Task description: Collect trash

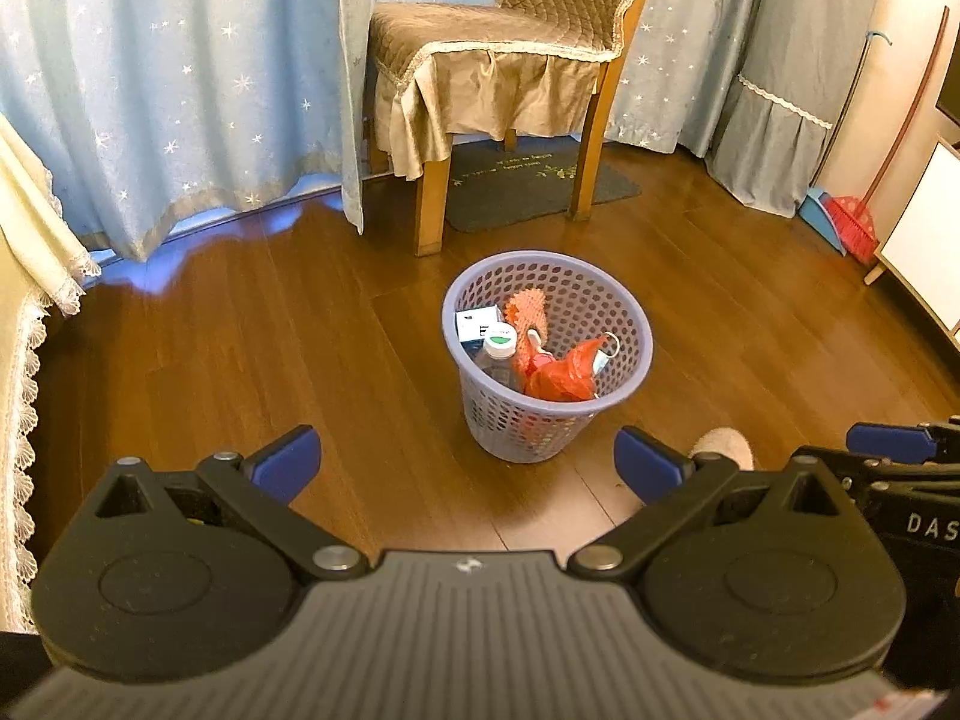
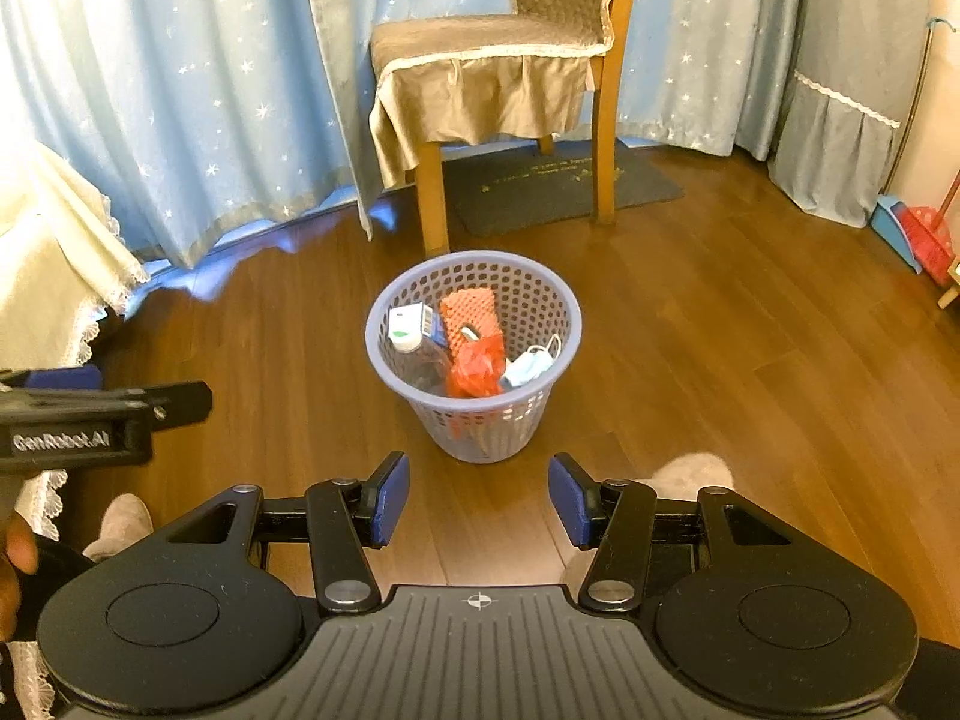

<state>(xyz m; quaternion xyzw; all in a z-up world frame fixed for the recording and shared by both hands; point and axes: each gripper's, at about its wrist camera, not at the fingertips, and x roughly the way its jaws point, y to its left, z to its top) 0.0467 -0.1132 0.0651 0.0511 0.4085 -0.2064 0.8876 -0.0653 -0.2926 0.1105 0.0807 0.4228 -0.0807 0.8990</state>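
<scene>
**Bin filled, both grippers empty above the floor**

Wooden floorboards [image 1: 240,324] fill the left wrist view, with star-printed blue curtains [image 1: 180,90] behind and a chair [image 1: 498,78] draped in a tan quilted cover. In front of the chair stands a lavender mesh bin [image 1: 480,324], holding an orange foam net [image 1: 528,315], a red plastic bag [image 1: 561,378], a clear bottle with a white cap [image 1: 499,348], a small carton [image 1: 477,321] and a face mask [image 1: 603,357]. The left gripper [image 1: 468,465] hangs over the floor short of the bin, its blue pads spread wide with nothing between them. At the right edge, part of the right gripper's body shows. A slippered foot [image 1: 723,447] rests just beside the bin. No loose rubbish shows on the floor, so collection looks nearly or wholly done; a broom and dustpan [image 1: 843,222] lean in the far corner.

From the right wrist view the same bin [image 2: 384,354] sits dead ahead, trash inside and nothing spilled around it. The right gripper [image 2: 479,501] is level, aimed at the bin, its pads parted moderately and empty. The left gripper's side shows at the left edge, with a second foot [image 2: 120,525] below. Any next move, I judge, calls for finding leftover litter outside these views, or for gripping the bin rim to carry it off.
</scene>
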